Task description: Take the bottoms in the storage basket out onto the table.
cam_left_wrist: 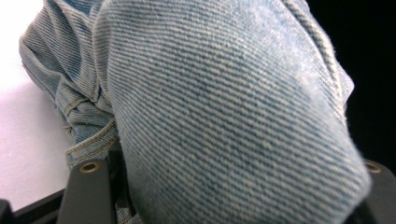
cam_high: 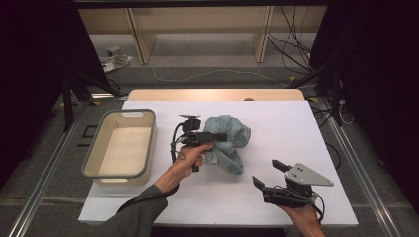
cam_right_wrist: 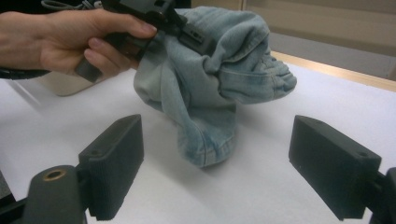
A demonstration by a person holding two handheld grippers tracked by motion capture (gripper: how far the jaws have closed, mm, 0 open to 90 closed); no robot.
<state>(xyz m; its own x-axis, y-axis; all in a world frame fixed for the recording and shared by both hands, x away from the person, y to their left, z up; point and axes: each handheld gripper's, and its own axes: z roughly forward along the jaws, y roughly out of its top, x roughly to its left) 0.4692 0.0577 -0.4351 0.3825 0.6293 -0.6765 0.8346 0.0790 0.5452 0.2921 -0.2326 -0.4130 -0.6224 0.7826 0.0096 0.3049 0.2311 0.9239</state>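
Observation:
A bunched pair of light-blue jeans (cam_high: 228, 142) hangs partly lifted over the middle of the white table (cam_high: 276, 123). My left gripper (cam_high: 220, 137) is shut on a thick fold of the denim (cam_left_wrist: 224, 116), which bulges up between its jaws. In the right gripper view the jeans (cam_right_wrist: 219, 88) droop from that gripper, their lowest fold touching the table. My right gripper (cam_high: 267, 174) rests near the table's front right with its jaws wide apart and nothing between them (cam_right_wrist: 215, 163).
A grey-rimmed cream bin (cam_high: 121, 145) stands on the table's left side, beside the left hand. Wooden shelving legs and loose cables lie on the floor beyond the table's far edge.

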